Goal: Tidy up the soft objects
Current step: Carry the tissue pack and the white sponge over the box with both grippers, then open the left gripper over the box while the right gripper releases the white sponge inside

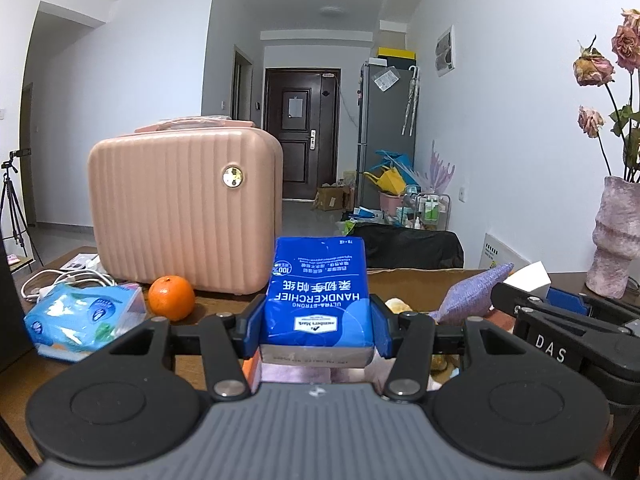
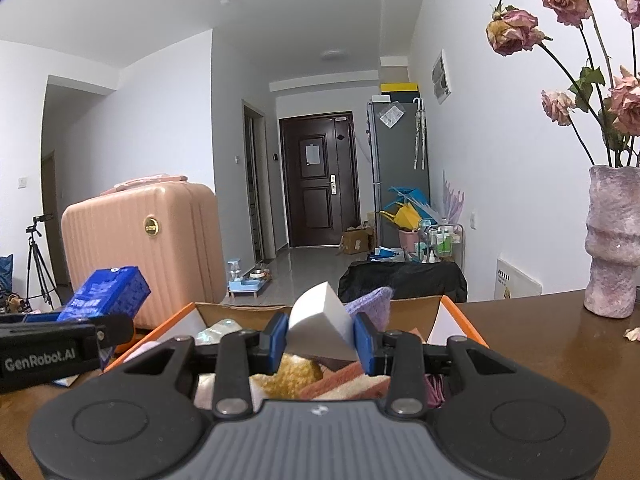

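Being soft and light, the tissue pack (image 1: 318, 292) and sponge (image 2: 320, 326) are clamped mid-body — left gripper (image 1: 318, 322), right gripper (image 2: 321, 344) — gently.

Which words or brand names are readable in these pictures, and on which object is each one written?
"ULTRA-STRONG HANDKERCHIEF", upside down: blue tissue pack in the left gripper.
"DAS": right gripper's black arm.
"GenRobot.AI": left gripper's black arm.
Chinese characters, brand logo and small print on the pack: too small to read.
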Demonstrator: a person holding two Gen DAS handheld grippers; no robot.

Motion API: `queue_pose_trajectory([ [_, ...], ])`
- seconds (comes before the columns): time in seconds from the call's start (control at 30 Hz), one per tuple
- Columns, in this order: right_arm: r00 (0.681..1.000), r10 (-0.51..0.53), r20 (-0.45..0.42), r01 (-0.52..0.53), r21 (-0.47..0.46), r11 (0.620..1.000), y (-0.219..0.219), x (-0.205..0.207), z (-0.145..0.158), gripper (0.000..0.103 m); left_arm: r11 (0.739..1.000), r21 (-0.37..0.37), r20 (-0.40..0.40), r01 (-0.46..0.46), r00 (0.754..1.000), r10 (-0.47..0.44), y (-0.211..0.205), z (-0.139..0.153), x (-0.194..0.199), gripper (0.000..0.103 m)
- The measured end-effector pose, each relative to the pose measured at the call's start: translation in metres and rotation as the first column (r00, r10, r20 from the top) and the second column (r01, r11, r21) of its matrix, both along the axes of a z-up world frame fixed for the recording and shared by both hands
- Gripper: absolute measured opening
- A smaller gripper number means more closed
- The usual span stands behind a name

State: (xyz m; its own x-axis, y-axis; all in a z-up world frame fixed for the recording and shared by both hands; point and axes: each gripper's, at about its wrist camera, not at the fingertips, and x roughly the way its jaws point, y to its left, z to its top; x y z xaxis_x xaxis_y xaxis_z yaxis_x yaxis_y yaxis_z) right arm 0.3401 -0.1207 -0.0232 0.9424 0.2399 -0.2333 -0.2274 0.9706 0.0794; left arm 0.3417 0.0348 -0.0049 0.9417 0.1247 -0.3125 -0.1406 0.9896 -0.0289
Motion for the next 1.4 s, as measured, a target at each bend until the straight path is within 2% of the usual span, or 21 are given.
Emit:
queue_pose_trajectory([
  [0.63, 1.0, -0.012, -0.026, 0.011, -0.017, 1.0, 0.004, 0.056, -0.007, 0.035, 0.999, 0.017, -0.019, 0.035, 0.999, -0.034, -0.001, -0.01, 0.059, 0.053],
  [0.87, 0.998, -0.019, -0.055, 0.018, -0.032, 0.999, 0.004, 0.071, -0.011, 0.036, 0.999, 0.028, -0.044, 0.04, 0.998, -0.039, -0.002, -0.016, 0.07, 0.053],
  [1.1, 0.998, -0.024, -0.062, 0.021, -0.034, 0.999, 0.003, 0.069, -0.014, 0.041, 0.998, 0.041, -0.052, 0.038, 0.998, -0.036, -0.003, -0.021, 0.068, 0.054],
  [1.13, 0.998, -0.021, -0.064, 0.019, -0.032, 0.999, 0.003, 0.07, -0.014, 0.045, 0.999, 0.042, -0.048, 0.032, 0.998, -0.03, -0.003, -0.021, 0.068, 0.056],
  [1.2, 0.998, -0.019, -0.066, 0.018, -0.026, 1.0, 0.003, 0.069, -0.013, 0.053, 0.999, 0.049, -0.038, 0.009, 0.999, -0.007, -0.003, -0.019, 0.067, 0.072],
  [1.27, 0.998, -0.024, -0.058, 0.022, -0.03, 0.999, 0.004, 0.068, -0.013, 0.058, 0.998, 0.061, -0.018, -0.021, 1.0, 0.022, -0.003, -0.018, 0.064, 0.082],
  [1.37, 0.998, -0.022, -0.051, 0.021, -0.021, 1.0, 0.003, 0.067, -0.012, 0.073, 0.997, 0.062, -0.006, -0.038, 0.999, 0.038, -0.002, -0.016, 0.062, 0.092],
  [1.4, 0.999, -0.025, -0.047, 0.025, -0.017, 1.0, 0.002, 0.065, -0.012, 0.083, 0.997, 0.062, -0.003, -0.044, 0.999, 0.044, -0.002, -0.016, 0.061, 0.098],
])
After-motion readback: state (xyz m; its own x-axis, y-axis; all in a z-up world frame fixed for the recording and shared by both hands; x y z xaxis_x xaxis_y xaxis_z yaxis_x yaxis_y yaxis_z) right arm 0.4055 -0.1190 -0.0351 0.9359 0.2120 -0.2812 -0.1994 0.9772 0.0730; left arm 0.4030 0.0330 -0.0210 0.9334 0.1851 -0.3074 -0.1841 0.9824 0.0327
